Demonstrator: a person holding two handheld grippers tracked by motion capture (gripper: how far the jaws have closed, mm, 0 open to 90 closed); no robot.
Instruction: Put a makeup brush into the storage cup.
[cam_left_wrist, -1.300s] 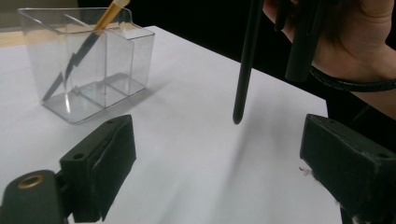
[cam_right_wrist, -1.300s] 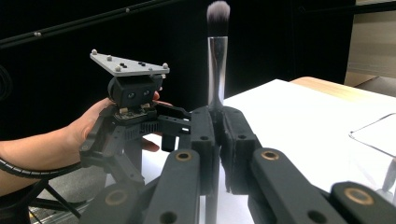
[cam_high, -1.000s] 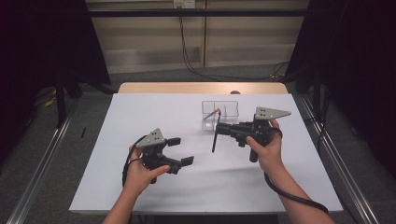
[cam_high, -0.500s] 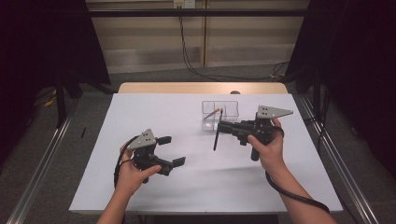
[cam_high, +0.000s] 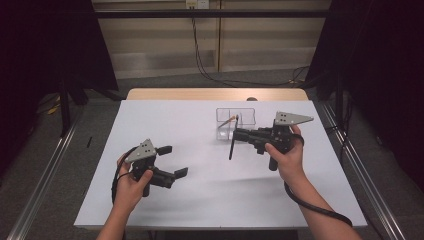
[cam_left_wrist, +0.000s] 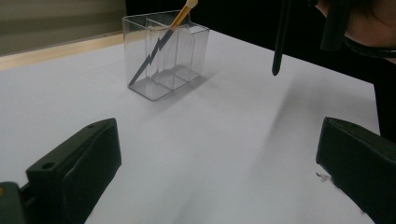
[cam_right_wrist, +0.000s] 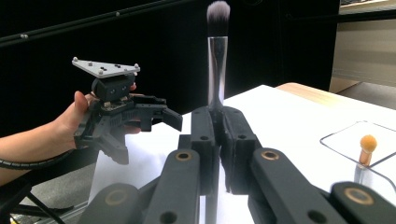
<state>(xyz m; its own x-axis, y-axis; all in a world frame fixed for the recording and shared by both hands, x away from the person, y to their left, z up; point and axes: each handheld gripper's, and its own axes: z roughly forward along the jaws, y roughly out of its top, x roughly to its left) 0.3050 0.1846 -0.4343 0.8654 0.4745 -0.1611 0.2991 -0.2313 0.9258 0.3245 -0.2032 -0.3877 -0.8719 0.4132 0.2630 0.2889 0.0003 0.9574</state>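
The right gripper (cam_high: 237, 135) was clamped on a makeup brush (cam_right_wrist: 217, 56), its jaws pinched tight round the handle; in the high view the brush hung nearly upright, just in front of a clear holder (cam_high: 235, 123) standing toward the far side of the white counter (cam_high: 165, 120). The left gripper (cam_high: 172, 161) sat well apart on the near left, its jaws spread wide with nothing between them, having just finished opening.

The step in hand looked like dropping the brush into the holder. To do it well, the brush should be carried over a free compartment, kept vertical so its lower end clears the rim, lowered until it rests inside, and only then let go. The light holder might slide or tip if the brush knocked its wall, so the free gripper could steady it.

The holder (cam_left_wrist: 163, 56) was split into compartments by clear walls. One held an orange-tipped applicator (cam_left_wrist: 184, 11) leaning against the rim; the others looked empty.
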